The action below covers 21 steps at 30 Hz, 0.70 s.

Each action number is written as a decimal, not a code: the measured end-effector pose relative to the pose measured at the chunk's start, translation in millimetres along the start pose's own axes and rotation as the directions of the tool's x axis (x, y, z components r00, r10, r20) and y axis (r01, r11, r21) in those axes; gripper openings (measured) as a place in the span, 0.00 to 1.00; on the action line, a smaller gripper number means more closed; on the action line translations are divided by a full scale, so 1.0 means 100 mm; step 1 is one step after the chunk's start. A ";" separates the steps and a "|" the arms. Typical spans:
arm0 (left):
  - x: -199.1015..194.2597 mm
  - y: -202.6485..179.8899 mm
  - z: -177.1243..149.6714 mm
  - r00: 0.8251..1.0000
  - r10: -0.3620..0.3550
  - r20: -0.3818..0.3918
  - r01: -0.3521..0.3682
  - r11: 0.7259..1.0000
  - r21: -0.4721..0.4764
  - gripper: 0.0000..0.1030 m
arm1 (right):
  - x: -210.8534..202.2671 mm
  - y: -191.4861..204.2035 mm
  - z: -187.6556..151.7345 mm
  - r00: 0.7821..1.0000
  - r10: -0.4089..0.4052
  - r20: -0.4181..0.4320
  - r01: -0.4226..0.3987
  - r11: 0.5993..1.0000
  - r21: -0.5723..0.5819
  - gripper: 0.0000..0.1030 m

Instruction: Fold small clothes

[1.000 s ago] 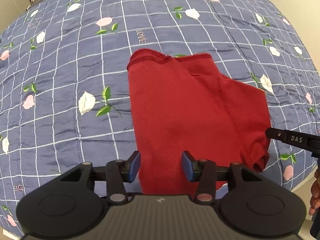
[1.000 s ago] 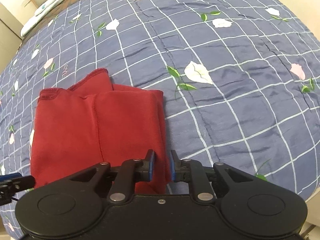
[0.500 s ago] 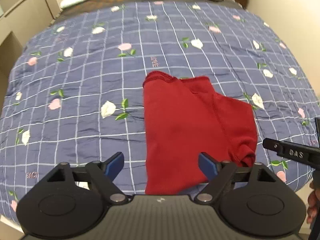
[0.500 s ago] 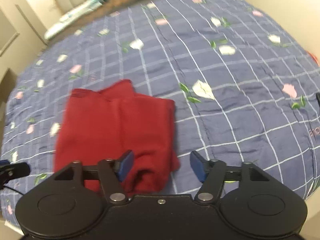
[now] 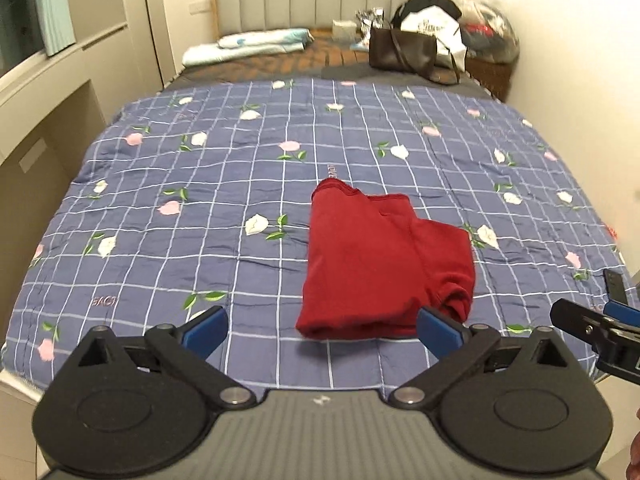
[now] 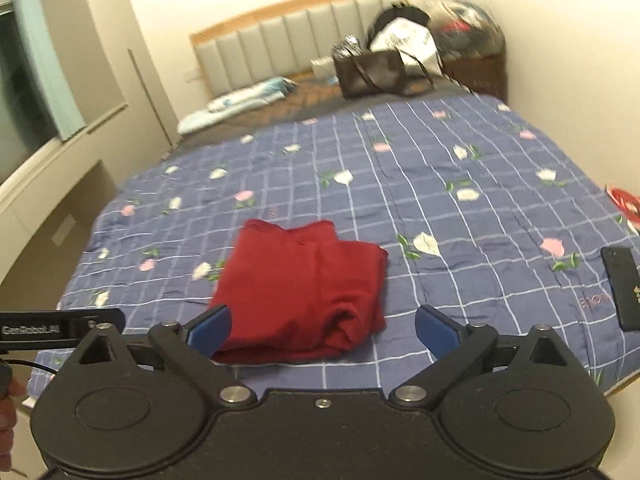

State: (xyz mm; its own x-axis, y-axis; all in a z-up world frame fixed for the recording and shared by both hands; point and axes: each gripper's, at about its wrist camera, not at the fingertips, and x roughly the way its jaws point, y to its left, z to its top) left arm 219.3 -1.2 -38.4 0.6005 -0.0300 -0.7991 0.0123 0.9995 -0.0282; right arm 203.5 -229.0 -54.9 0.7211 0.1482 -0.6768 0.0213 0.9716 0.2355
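Left wrist view: left gripper [image 5: 322,330], fingers spread wide, empty.
Right gripper [image 6: 322,326]: fingers wide apart, empty.
Garment [image 5: 384,264]: red, folded, centre frame on quilt [image 5: 200,216].

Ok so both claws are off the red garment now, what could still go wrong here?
The red garment has a bunched, rolled corner at its near right, so the fold may loosen or sit lumpy. It also lies close to the quilt's near edge, so a nudge from the open left claw or right claw could drag it off. A black phone lies near the right edge, easy to knock.
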 end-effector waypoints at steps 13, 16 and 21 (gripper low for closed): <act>-0.71 0.11 -0.69 0.995 0.015 0.099 -0.013 1.000 -0.026 0.99 | -0.71 0.13 -0.36 0.999 0.042 0.017 -0.041 0.997 -0.060 0.99; -0.79 0.15 -0.81 0.991 0.042 0.125 -0.040 0.999 -0.013 0.99 | -0.76 0.15 -0.43 1.000 0.022 -0.021 -0.023 0.996 -0.087 0.99; -0.80 0.22 -0.96 0.993 0.051 0.102 -0.051 0.999 -0.002 0.99 | -0.81 0.12 -0.52 0.999 0.009 -0.051 -0.013 0.996 -0.087 0.99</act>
State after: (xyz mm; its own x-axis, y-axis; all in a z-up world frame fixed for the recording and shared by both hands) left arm 94.5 22.6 -33.0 0.6785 0.0222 -0.7343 -0.0202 0.9997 0.0116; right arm 108.7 -219.4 -33.5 0.6852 0.1661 -0.7091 -0.0485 0.9819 0.1832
